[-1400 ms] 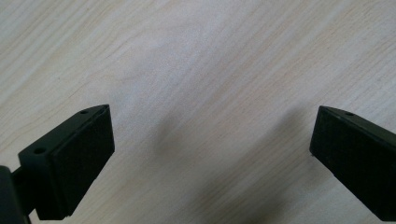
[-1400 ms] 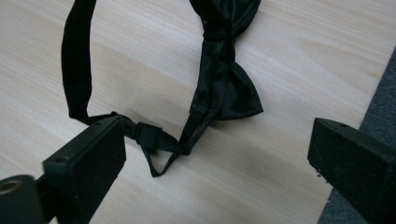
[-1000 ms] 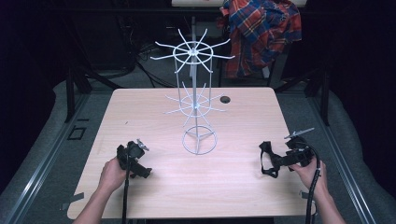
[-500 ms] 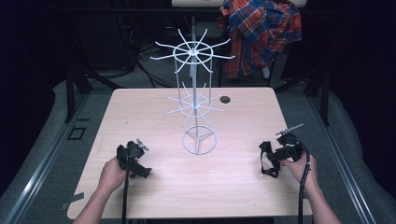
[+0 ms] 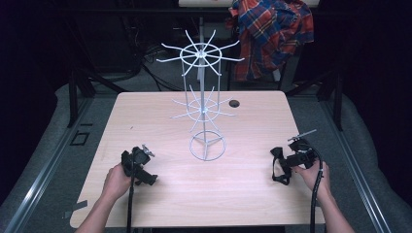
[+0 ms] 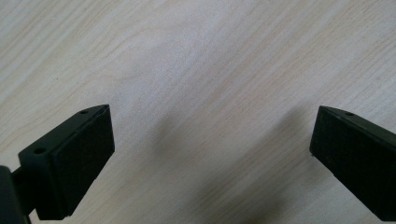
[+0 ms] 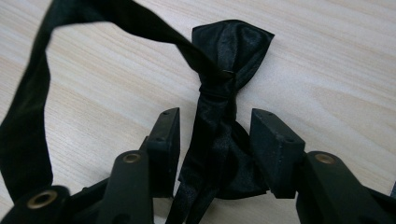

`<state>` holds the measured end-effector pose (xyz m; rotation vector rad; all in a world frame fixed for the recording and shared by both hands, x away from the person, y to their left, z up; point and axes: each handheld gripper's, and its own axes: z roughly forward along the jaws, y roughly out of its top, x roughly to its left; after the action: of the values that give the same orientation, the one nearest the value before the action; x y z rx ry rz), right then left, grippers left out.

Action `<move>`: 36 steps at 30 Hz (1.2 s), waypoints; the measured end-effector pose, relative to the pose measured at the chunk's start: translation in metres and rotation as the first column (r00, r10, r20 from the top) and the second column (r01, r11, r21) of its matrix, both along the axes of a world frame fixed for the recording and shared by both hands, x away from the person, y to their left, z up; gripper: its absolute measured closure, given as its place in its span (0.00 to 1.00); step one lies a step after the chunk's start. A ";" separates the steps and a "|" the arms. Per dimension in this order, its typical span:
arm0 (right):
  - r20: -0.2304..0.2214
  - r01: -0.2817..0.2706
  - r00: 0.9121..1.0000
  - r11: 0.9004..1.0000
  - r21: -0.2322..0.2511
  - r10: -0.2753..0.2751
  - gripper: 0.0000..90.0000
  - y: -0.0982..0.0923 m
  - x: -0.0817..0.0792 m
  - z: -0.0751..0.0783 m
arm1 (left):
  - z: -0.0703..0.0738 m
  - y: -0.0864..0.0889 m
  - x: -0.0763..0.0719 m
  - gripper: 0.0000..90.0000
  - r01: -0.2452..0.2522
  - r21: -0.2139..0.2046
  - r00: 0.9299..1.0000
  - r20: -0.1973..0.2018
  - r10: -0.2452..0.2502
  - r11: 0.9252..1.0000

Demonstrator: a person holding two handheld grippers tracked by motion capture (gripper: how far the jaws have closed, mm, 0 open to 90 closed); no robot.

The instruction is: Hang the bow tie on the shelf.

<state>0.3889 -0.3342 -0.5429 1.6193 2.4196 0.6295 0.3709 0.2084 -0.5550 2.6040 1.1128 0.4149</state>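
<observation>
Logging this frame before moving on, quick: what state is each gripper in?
Left gripper: open, jaws wide apart over the bare light wooden table.
Right gripper: closed on a black satin bow tie.

The worktop (image 5: 160, 121) was pale, matt wood grain; the bow tie (image 7: 224, 93) was glossy black satin cloth; the rack (image 5: 204, 111) was white-coated wire.

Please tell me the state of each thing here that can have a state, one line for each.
Left hand-held gripper: open, nothing between its jaws.
Right hand-held gripper: jaws around the black satin bow tie.
Black satin bow tie: knotted, strap looped.
White wire display rack: upright, hooks bare.
</observation>
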 end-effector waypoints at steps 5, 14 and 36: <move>0.025 0.007 1.000 1.000 -0.019 -0.006 0.59 0.001 -0.001 0.002 | 0.000 0.000 0.000 0.00 -0.001 -0.001 1.000 0.002 0.001 1.000; 0.016 0.017 1.000 0.999 -0.045 -0.017 0.57 -0.001 -0.001 0.000 | 0.000 0.000 0.000 0.00 0.001 0.001 1.000 0.002 -0.001 1.000; 0.026 0.019 1.000 0.998 -0.057 -0.017 0.88 0.006 -0.003 -0.006 | 0.002 -0.001 -0.002 0.00 -0.001 -0.001 1.000 0.006 0.001 1.000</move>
<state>0.3855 -0.3278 -0.5487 1.5991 2.3797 0.5687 0.3686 0.2077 -0.5531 2.5997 1.1118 0.4222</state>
